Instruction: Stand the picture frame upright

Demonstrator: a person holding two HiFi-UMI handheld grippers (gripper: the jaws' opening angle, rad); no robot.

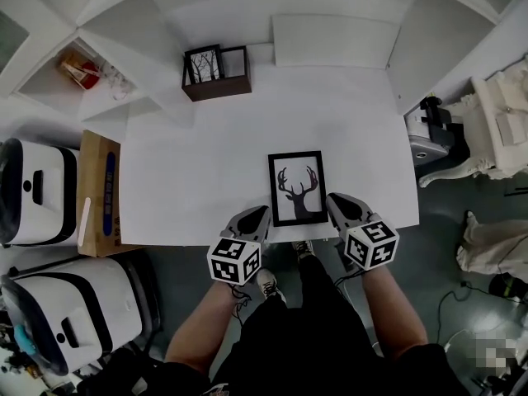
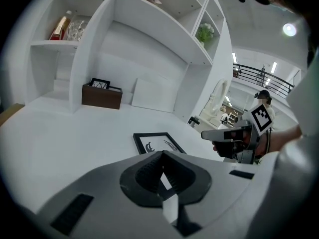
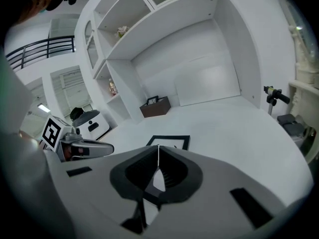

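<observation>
Approach: left tongs (image 1: pixel 262 213) and right tongs (image 1: pixel 332 198), both closed, empty, flank the flat deer picture frame (image 1: pixel 297 188), lower centre; next, open to grip.

The desk (image 1: pixel 206 163) is open across its middle; a brown box (image 1: pixel 217 85) blocks the back-left corner, and the picture frame (image 1: pixel 297 188) lies flat by the front edge.

I see white table (image 1: pixel 206 172) set into white shelf unit (image 2: pixel 149 39) (everything pale from here); grey floor (image 1: pixel 445 262), cardboard box (image 1: pixel 97 192) left, ceiling lamp (image 2: pixel 289 30) lit, black railing (image 2: pixel 259 73) beyond.
</observation>
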